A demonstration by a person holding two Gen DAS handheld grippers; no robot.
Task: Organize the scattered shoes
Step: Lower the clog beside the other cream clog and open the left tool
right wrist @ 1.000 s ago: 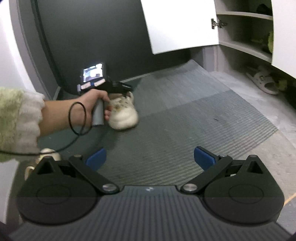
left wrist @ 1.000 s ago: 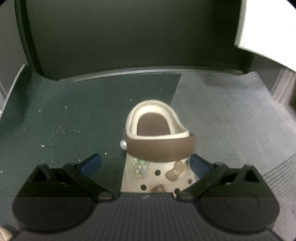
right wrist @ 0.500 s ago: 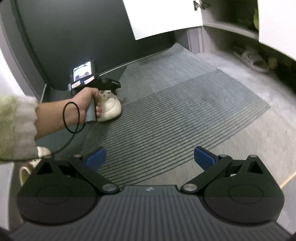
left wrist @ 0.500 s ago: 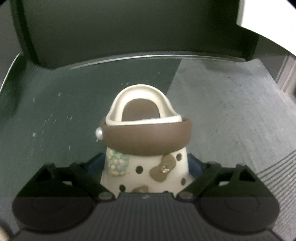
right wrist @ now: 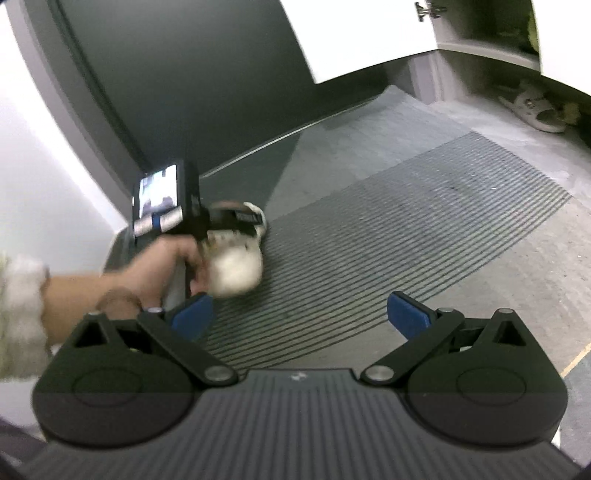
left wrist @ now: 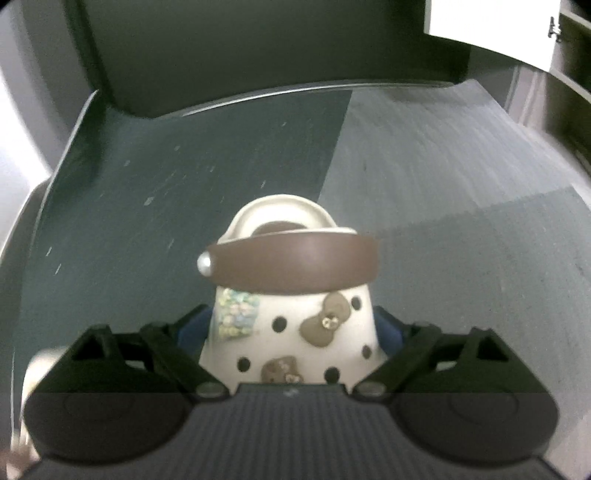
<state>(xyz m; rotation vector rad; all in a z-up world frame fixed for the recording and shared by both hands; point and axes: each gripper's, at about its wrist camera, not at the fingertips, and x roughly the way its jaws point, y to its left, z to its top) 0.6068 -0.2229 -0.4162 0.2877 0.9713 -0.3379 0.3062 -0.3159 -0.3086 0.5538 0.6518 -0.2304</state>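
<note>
Jaws of the left gripper (left wrist: 291, 332) clamp the toe end of a cream clog (left wrist: 291, 295) with brown strap, bow charms and vent holes, its heel pointing away over the dark ribbed floor mat (left wrist: 443, 184). Right gripper (right wrist: 299, 314): jaws spread wide, nothing between them. White slide sandal (right wrist: 532, 107) lies under the open cabinet (right wrist: 480, 40), well apart.

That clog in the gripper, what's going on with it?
A person is tidying shoes with two handheld grippers. The left gripper is clamped on the toe of a cream clog with a brown strap, held over the dark mat. The right gripper is open and empty. A sandal lies by the open cabinet.
</note>
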